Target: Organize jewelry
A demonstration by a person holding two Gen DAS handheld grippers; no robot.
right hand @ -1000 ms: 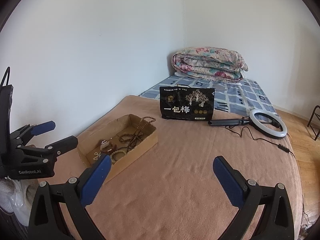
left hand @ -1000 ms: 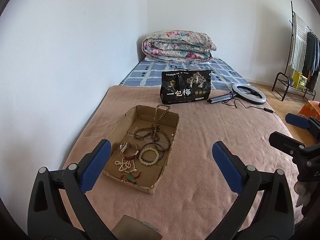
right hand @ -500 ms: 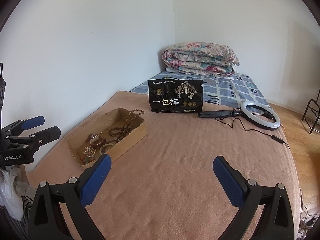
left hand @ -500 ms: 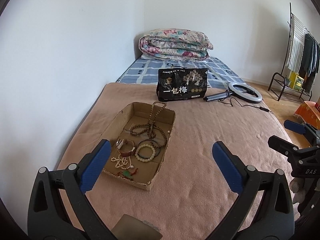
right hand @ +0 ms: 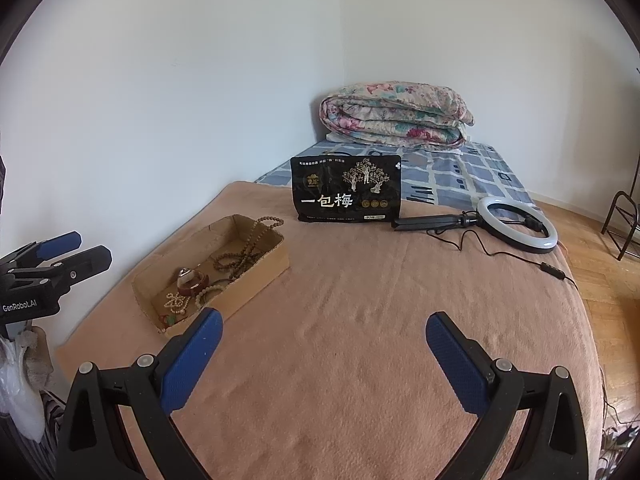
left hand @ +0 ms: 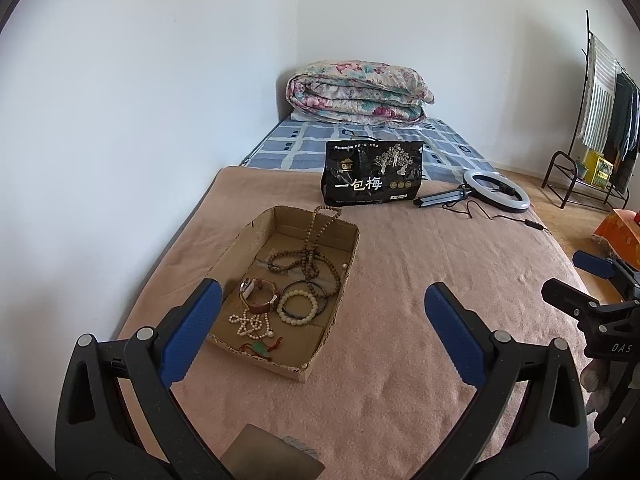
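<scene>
Left gripper (left hand: 322, 338): blue-padded fingers stood wide apart and held nothing, low in the frame.
Right gripper (right hand: 324, 354): fingers likewise spread and bare, over bare blanket.
Shallow brown cardboard tray (left hand: 340, 300): lay left of centre, holding the jewelry.
White pearl strand (left hand: 251, 325): near end of the tray, beside a red-strapped watch (left hand: 260, 295).
Pale bead bracelet (left hand: 299, 306): centre of the tray.
Long brown wooden bead necklace (left hand: 310, 254): far end, its loop draped over the far rim.
Black snack bag with gold trees (left hand: 373, 178): upright beyond the tray.
White ring light on black stand (left hand: 496, 191): lay right of the bag.
Pink-tan blanket (left hand: 420, 280): covered the bed.
Folded floral quilt (left hand: 358, 94): upper centre, against the white wall.
</scene>
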